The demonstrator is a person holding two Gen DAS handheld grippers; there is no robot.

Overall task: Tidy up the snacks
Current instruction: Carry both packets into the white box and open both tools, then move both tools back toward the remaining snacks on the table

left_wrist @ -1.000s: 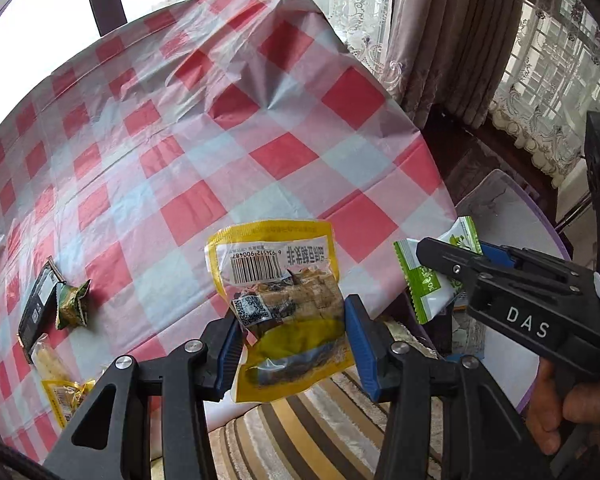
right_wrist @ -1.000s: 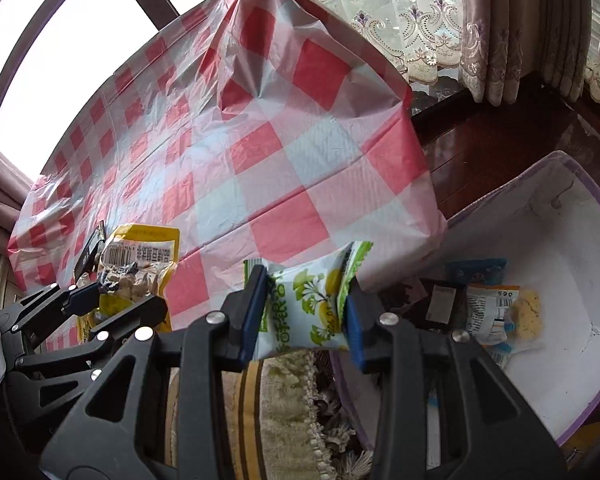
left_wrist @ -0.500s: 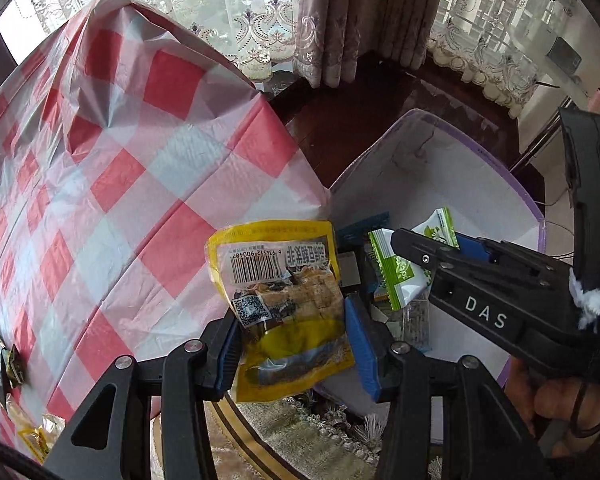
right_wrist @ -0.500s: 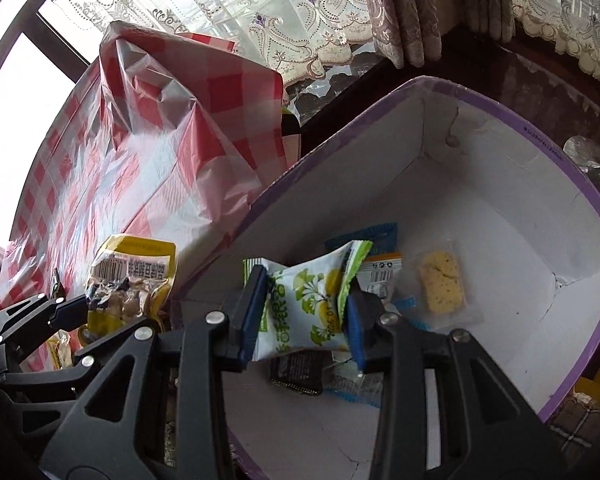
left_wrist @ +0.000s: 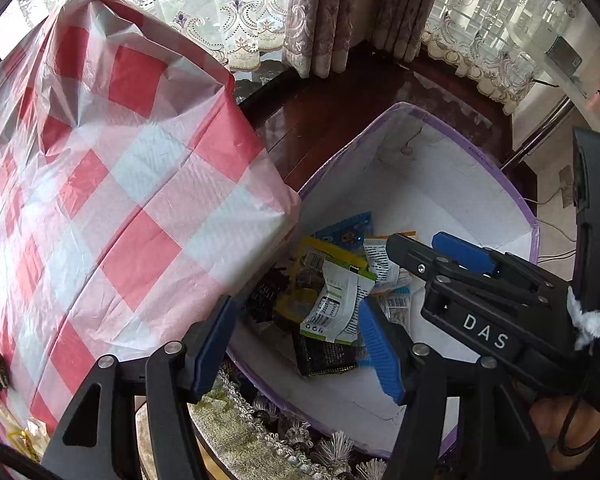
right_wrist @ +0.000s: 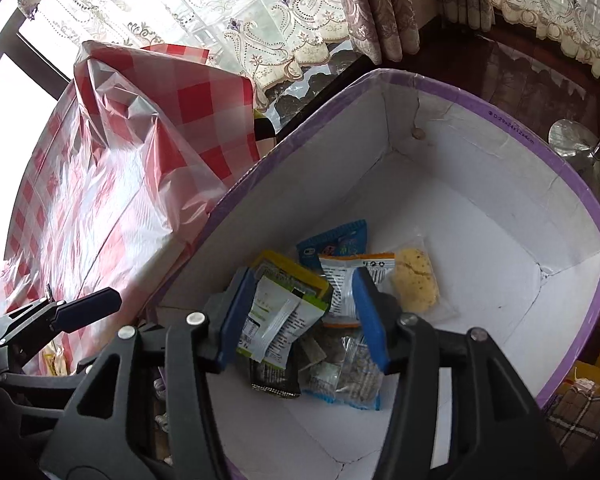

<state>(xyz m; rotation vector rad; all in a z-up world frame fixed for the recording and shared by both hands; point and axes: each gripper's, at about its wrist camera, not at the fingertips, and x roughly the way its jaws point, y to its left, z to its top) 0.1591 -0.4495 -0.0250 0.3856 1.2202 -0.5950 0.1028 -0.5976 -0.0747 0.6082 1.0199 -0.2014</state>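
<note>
The green-and-white snack packet (right_wrist: 278,322) is lying in the purple-rimmed box (right_wrist: 500,118) atop the yellow pouch (right_wrist: 288,270), below both wide-open, empty grippers (left_wrist: 296,346) (right_wrist: 304,316), while only the right wrist view is showing the clear-wrapped yellow cake (right_wrist: 416,280).

— How do we hold the left gripper (left_wrist: 296,344) now?

— We hold it with the jaws spread wide apart, blue pads facing each other, and nothing is between them.

— And the right gripper (right_wrist: 300,320)?

— It is the same: jaws wide apart, nothing clamped. In the left wrist view it reaches in from the right side, and we see part of our right hand (left_wrist: 560,428) under its black body, around the handle.
</note>
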